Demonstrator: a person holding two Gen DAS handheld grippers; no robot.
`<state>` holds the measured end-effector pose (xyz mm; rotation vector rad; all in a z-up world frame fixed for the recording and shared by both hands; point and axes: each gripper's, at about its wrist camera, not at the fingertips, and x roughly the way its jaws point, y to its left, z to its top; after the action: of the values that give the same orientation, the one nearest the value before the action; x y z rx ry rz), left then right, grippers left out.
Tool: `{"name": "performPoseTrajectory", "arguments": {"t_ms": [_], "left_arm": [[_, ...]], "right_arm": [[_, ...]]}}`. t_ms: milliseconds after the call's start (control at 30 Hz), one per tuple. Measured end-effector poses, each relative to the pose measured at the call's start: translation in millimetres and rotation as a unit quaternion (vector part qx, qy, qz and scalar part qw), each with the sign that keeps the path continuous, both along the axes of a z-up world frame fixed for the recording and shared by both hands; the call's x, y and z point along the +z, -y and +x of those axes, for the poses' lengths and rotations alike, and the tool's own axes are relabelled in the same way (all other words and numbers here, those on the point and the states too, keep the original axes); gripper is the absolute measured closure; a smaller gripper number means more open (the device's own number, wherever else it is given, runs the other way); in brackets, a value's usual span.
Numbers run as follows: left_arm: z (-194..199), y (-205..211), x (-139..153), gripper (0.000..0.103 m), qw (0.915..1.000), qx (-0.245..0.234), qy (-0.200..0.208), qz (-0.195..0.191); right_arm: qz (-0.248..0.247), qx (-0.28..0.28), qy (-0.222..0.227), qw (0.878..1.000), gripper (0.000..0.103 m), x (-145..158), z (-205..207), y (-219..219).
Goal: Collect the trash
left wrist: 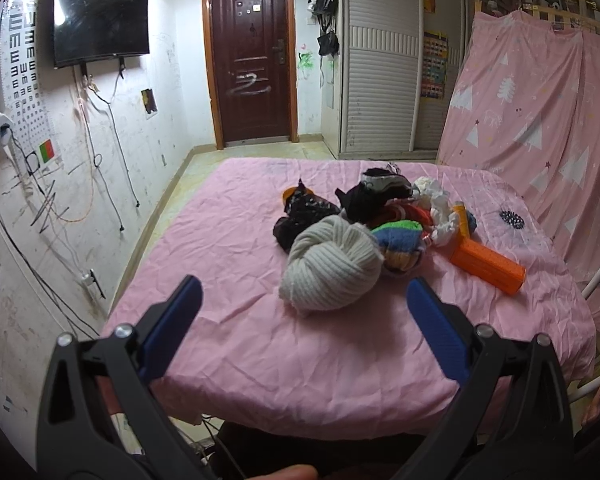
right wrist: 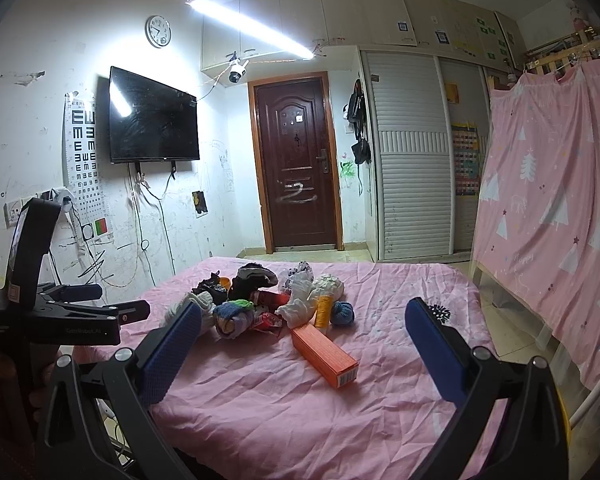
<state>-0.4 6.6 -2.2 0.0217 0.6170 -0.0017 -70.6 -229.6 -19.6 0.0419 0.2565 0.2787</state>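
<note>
The trash sits mixed up with socks in one pile [right wrist: 268, 300] in the middle of the pink sheet [left wrist: 260, 340], so a grab could pick up a sock by mistake. The long orange box [right wrist: 326, 356] lies at the pile's near edge, with crumpled white paper [left wrist: 440, 208] beside it. The left gripper [left wrist: 304, 304] and the right gripper [right wrist: 304, 332] are both spread wide and hold nothing.

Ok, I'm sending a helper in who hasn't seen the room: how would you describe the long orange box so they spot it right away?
Start at the pink bedsheet and find the heap of balled socks and scraps in its middle. On the near right edge of that heap lies the long orange box. It is the only straight-sided carton there, with a barcode on its end, and is longer than the small upright orange bottle behind it.
</note>
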Motion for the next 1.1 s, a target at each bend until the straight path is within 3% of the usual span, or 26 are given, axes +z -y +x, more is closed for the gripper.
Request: {"name": "performPoseTrajectory", "arguments": {"t_ms": [1100], "left_arm": [[-1.8, -3.0, 0.8, 0.005, 1.0000, 0.001, -0.003, 0.000]], "right_arm": [[-0.002, 0.001, 0.001, 1.000, 0.008, 0.6, 0.8, 1.2]]}}
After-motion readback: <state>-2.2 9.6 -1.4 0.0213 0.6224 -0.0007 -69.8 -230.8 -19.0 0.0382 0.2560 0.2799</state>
